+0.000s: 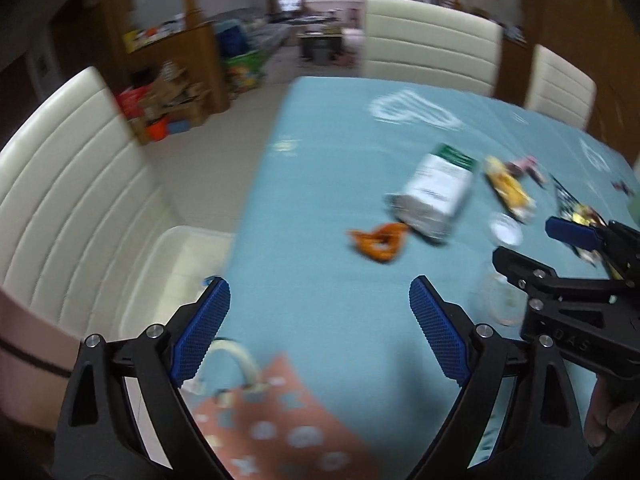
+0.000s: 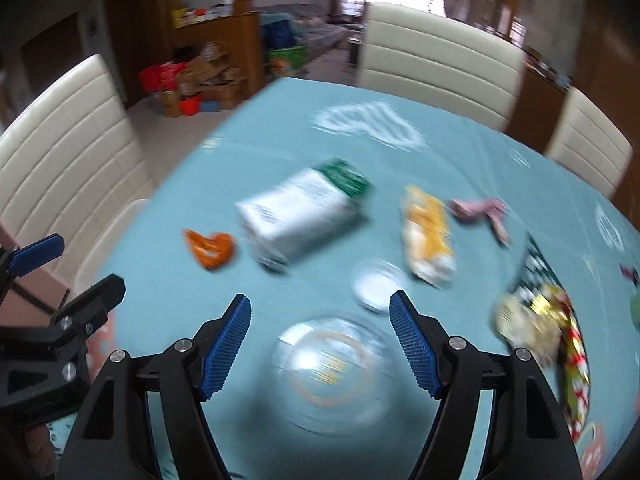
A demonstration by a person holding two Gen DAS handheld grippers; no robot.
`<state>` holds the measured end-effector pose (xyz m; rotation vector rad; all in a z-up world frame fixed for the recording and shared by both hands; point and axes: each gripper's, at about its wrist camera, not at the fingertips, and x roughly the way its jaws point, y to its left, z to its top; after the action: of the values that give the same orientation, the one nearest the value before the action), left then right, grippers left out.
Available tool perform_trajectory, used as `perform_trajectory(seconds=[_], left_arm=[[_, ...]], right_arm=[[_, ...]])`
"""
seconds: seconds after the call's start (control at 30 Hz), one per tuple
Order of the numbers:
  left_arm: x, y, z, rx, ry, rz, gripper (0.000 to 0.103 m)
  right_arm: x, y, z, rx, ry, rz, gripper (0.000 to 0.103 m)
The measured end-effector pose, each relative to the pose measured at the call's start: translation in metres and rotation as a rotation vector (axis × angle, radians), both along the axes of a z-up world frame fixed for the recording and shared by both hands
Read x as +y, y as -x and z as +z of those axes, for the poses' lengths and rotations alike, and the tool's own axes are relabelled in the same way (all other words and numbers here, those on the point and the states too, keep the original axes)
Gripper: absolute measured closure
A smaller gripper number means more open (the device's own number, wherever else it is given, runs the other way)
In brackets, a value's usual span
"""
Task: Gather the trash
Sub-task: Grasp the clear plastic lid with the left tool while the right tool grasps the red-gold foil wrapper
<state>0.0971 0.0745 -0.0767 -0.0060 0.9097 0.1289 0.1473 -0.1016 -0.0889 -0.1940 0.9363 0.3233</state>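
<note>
Trash lies scattered on the blue tablecloth (image 2: 460, 160): a white and green carton (image 2: 300, 216), an orange wrapper (image 2: 210, 248), a yellow wrapper (image 2: 428, 236), a pink wrapper (image 2: 480, 210), a white lid (image 2: 378, 286) and crumpled red and gold wrappers (image 2: 536, 320). My right gripper (image 2: 320, 316) is open over a clear plastic cup (image 2: 332, 372); its pads stand apart from the cup. My left gripper (image 1: 320, 320) is open with nothing between its fingers, above a pink paper bag (image 1: 280, 420) with white handles. Each gripper shows at the edge of the other's view, the right gripper (image 1: 536, 246) and the left gripper (image 2: 68, 276).
Cream chairs stand around the table, one at the left (image 1: 72, 200) and two at the far side (image 1: 432, 44). A clear plastic bin (image 1: 188, 248) sits by the table's left edge. Boxes and clutter (image 1: 168, 96) line the floor beyond. Both views are motion-blurred.
</note>
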Motion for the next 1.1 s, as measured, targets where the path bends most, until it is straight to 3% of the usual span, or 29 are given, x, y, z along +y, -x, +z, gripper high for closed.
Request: perform_trajectory(seconds=[0.2,0.4,0.57,0.67,0.7,0.73,0.77,0.83,0.97,1.1], left_arm=[[-0.095,-0.019,-0.011,0.041,-0.004,-0.214,0.008],[-0.146,-0.038,-0.043,0.153,0.011,-0.258,0.008],[-0.156,-0.043,-0.064,0.213,-0.013,-0.254,0.008],[-0.158,-0.048,-0.073,0.242,-0.016,-0.235,0.007],[-0.156,-0.049,-0.073,0.237,-0.003,-0.225,0.008],[-0.154,-0.05,-0.072,0.236,0.001,-0.219,0.011],[-0.153,-0.05,-0.071,0.23,0.011,-0.219,0.015],[-0.151,-0.049,-0.065,0.212,0.005,-0.223,0.018],[-0.151,-0.04,-0.047,0.127,0.001,-0.249,0.019],[-0.146,-0.036,-0.031,0.07,0.002,-0.243,0.019]], right_arm=[[-0.095,0.007,-0.003,-0.008,0.028,-0.197,0.033],[-0.179,0.011,-0.012,-0.005,0.075,-0.372,0.033],[-0.223,0.007,-0.028,0.025,0.076,-0.46,0.033],[-0.232,0.005,-0.035,0.029,0.037,-0.471,0.033],[-0.232,0.005,-0.035,0.017,0.031,-0.473,0.042],[-0.231,0.006,-0.036,0.003,0.026,-0.472,0.062],[-0.232,0.005,-0.037,0.007,0.022,-0.467,0.072],[-0.229,0.004,-0.041,0.018,0.005,-0.462,0.08],[-0.215,0.01,-0.028,-0.041,0.0,-0.447,0.082],[-0.187,0.013,-0.01,-0.086,-0.014,-0.361,0.082]])
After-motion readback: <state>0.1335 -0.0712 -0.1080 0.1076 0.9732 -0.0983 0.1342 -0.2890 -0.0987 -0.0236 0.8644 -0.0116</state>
